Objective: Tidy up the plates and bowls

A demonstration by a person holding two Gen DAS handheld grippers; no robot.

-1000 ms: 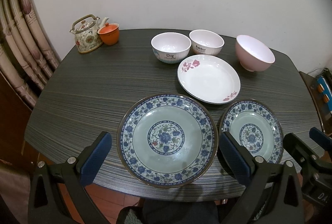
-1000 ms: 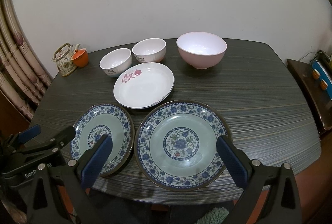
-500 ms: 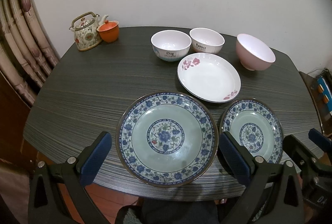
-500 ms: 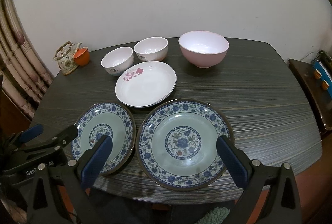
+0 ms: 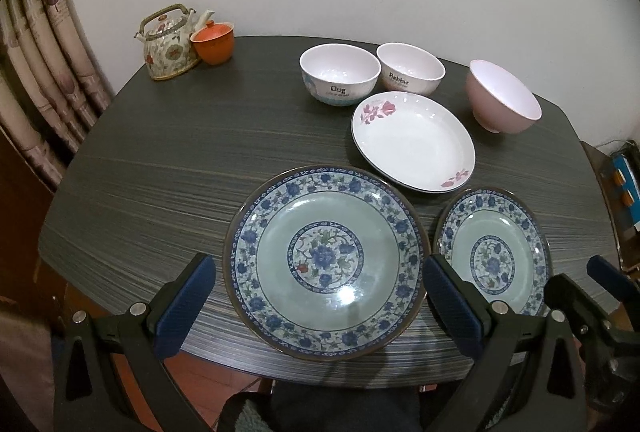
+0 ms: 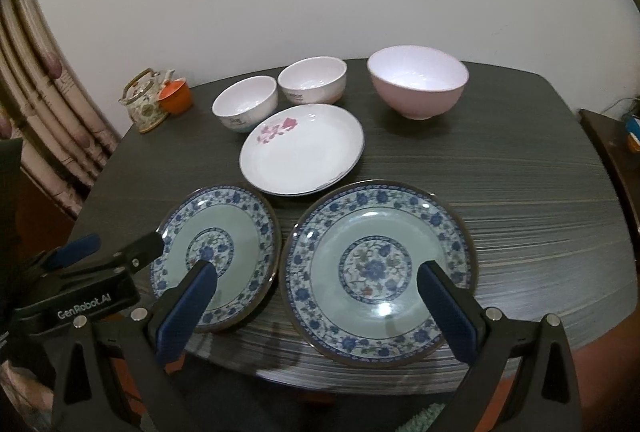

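Observation:
A large blue-and-green floral plate (image 5: 326, 260) (image 6: 376, 272) and a smaller matching plate (image 5: 494, 252) (image 6: 218, 256) lie side by side at the table's near edge. Behind them lies a white plate with pink flowers (image 5: 414, 140) (image 6: 302, 148). Further back stand two white bowls (image 5: 340, 74) (image 5: 410, 68) and a pink bowl (image 5: 502, 100) (image 6: 418, 86). My left gripper (image 5: 318, 306) is open and empty, over the large plate's near rim. My right gripper (image 6: 316, 308) is open and empty, above the near edge between the two blue plates.
A floral teapot (image 5: 168, 42) and an orange lidded cup (image 5: 212, 40) stand at the table's far left corner. A curtain (image 5: 36, 72) hangs on the left. A low cabinet (image 6: 612, 152) stands to the right of the dark table (image 5: 168, 160).
Both grippers have moved slightly forward and down toward the plates, which look a little nearer. The jaws stay open and no dish has moved.

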